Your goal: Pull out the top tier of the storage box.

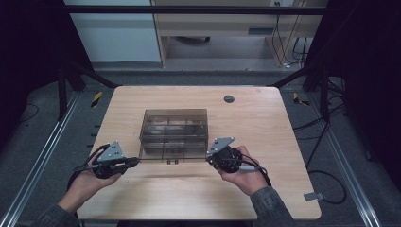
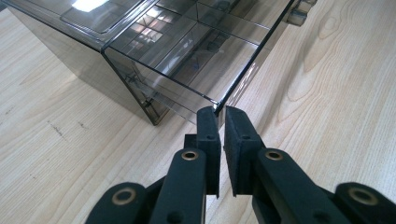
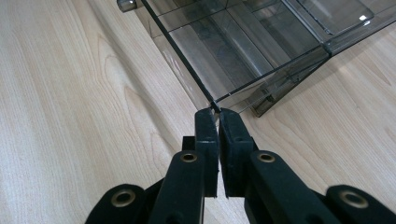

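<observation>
A smoky see-through plastic box with inner compartments stands in the middle of the wooden table. Its hinged lid reaches toward the person, front edge held off the tabletop. My left gripper is shut on the lid's left front corner; in the left gripper view the jaws pinch the thin edge of the lid. My right gripper is shut on the right front corner, and in the right gripper view its tips clamp the corner of the lid.
A small latch sits at the middle of the lid's front edge. A round grey grommet lies in the table's far part. Metal rails and cables run on the floor at both sides of the table.
</observation>
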A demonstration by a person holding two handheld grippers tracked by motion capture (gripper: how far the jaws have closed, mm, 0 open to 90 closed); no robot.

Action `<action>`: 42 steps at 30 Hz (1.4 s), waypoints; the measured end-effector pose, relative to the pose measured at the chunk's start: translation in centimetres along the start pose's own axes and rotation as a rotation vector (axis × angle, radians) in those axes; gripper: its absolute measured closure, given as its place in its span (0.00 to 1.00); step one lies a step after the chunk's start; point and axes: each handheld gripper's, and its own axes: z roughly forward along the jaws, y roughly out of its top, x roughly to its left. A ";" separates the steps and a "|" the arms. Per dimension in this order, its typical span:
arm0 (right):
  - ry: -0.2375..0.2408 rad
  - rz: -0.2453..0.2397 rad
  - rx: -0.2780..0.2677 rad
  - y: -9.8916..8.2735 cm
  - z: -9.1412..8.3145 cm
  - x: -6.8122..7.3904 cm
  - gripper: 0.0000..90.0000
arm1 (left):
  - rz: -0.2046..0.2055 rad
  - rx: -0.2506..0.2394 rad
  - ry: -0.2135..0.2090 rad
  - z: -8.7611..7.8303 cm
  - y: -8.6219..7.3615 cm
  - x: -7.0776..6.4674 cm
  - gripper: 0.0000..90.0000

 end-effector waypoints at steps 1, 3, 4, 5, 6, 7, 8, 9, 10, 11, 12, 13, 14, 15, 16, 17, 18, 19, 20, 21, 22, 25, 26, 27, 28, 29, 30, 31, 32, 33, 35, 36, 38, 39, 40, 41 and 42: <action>0.002 -0.003 0.001 0.0 0.0 0.0 0.97 | 0.000 -0.001 0.001 0.0 0.0 0.0 0.94; 0.002 0.002 -0.002 0.0 0.0 0.0 0.97 | -0.002 -0.004 0.000 0.0 0.0 0.0 0.94; 0.001 0.007 -0.004 0.0 0.0 0.1 0.97 | -0.003 -0.006 -0.001 -0.1 0.0 0.0 0.94; -0.005 0.005 -0.005 0.0 -0.1 0.1 0.97 | -0.003 -0.006 -0.001 -0.1 0.0 0.0 0.94; -0.006 0.003 -0.003 0.0 -0.1 0.1 0.97 | -0.004 -0.007 -0.001 -0.1 0.0 0.0 0.94; -0.004 0.001 -0.002 0.0 -0.1 0.1 0.97 | -0.005 -0.007 -0.002 -0.1 -0.1 -0.1 0.93; -0.002 -0.001 -0.002 0.0 -0.1 0.2 0.97 | -0.005 -0.007 -0.002 -0.1 -0.1 -0.1 0.94; -0.002 -0.001 -0.002 0.0 -0.1 0.2 0.97 | -0.007 -0.008 -0.003 -0.1 -0.1 -0.1 0.94; -0.001 0.002 -0.002 0.0 -0.1 0.2 0.97 | -0.005 -0.007 -0.004 -0.1 -0.1 -0.1 0.94; -0.001 0.003 -0.002 -0.1 -0.1 0.3 0.97 | -0.002 -0.005 -0.003 -0.1 -0.1 -0.1 0.94; 0.001 -0.001 -0.002 -0.1 -0.1 0.2 0.97 | -0.002 -0.003 -0.004 -0.1 -0.1 -0.1 0.94; 0.003 0.003 -0.002 -0.1 -0.1 0.3 0.97 | -0.001 -0.002 -0.005 -0.1 -0.1 -0.1 0.94; 0.001 0.004 0.001 -0.1 -0.1 0.3 0.97 | -0.002 -0.001 -0.005 -0.1 -0.1 -0.1 0.94; 0.002 0.000 -0.001 -0.1 -0.1 0.3 0.97 | -0.003 -0.003 -0.003 -0.1 -0.2 -0.1 0.94; 0.002 0.000 -0.002 -0.1 -0.1 0.3 0.97 | -0.004 -0.003 -0.004 -0.1 -0.2 -0.1 0.94; 0.001 0.001 -0.004 -0.2 -0.1 0.3 0.97 | -0.003 -0.002 -0.005 -0.1 -0.2 -0.1 0.94; 0.003 0.001 -0.003 -0.2 -0.1 0.4 0.97 | -0.003 -0.001 -0.006 -0.1 -0.1 -0.2 0.94; 0.004 0.002 -0.003 -0.2 -0.2 0.4 0.97 | -0.002 -0.001 -0.006 -0.1 -0.2 -0.2 0.94; 0.003 0.003 -0.005 -0.3 -0.2 0.4 0.97 | -0.003 -0.002 -0.007 -0.1 -0.2 -0.2 0.94; 0.003 0.003 -0.003 -0.3 -0.2 0.5 0.97 | -0.003 -0.002 -0.007 -0.1 -0.2 -0.3 0.94; 0.004 0.004 -0.003 -0.3 -0.2 0.5 0.97 | -0.003 -0.002 -0.008 -0.1 -0.2 -0.3 0.94; 0.011 -0.001 -0.006 -0.5 -0.2 0.6 0.97 | -0.003 -0.002 -0.012 -0.1 -0.3 -0.4 0.94; 0.013 0.001 -0.007 -0.5 -0.3 0.6 0.97 | -0.003 -0.002 -0.012 -0.2 -0.3 -0.5 0.94; 0.013 0.004 -0.008 -0.6 -0.3 0.6 0.97 | -0.001 0.000 -0.012 -0.2 -0.3 -0.5 0.94; 0.013 0.003 -0.009 -0.6 -0.3 0.6 0.97 | 0.002 0.001 -0.013 -0.2 -0.3 -0.6 0.94; 0.013 0.005 -0.010 -0.7 -0.3 0.6 0.97 | 0.002 0.001 -0.013 -0.2 -0.3 -0.7 0.94; 0.013 0.004 -0.008 -0.7 -0.3 0.6 0.97 | 0.003 0.001 -0.013 -0.2 -0.3 -0.7 0.94; 0.013 0.004 -0.008 -0.7 -0.4 0.7 0.97 | 0.004 0.001 -0.012 -0.2 -0.3 -0.8 0.94; 0.013 0.006 -0.008 -0.7 -0.4 0.7 0.97 | 0.003 0.001 -0.015 -0.3 -0.4 -0.8 0.94; 0.015 0.006 -0.008 -0.8 -0.5 0.8 0.97 | 0.001 -0.001 -0.016 -0.3 -0.4 -0.8 0.94; 0.015 0.005 -0.010 -0.8 -0.5 0.9 0.97 | 0.003 -0.002 -0.016 -0.3 -0.5 -0.9 0.94; 0.014 0.005 -0.008 -0.8 -0.5 0.9 0.97 | 0.002 -0.003 -0.017 -0.3 -0.5 -1.0 0.94; 0.017 0.003 -0.006 -0.9 -0.5 0.9 0.97 | 0.004 0.000 -0.018 -0.3 -0.5 -1.1 0.94; 0.018 0.005 -0.006 -0.9 -0.5 0.9 0.97 | 0.006 0.002 -0.018 -0.3 -0.6 -1.2 0.94; 0.018 0.008 -0.004 -1.0 -0.5 1.0 0.97 | 0.005 0.001 -0.017 -0.3 -0.6 -1.3 0.94; 0.020 0.010 -0.002 -1.0 -0.5 1.1 0.97 | 0.006 0.002 -0.015 -0.3 -0.6 -1.3 0.94; 0.026 0.006 -0.002 -1.0 -0.5 1.1 0.97 | 0.008 0.002 -0.016 -0.3 -0.7 -1.3 0.94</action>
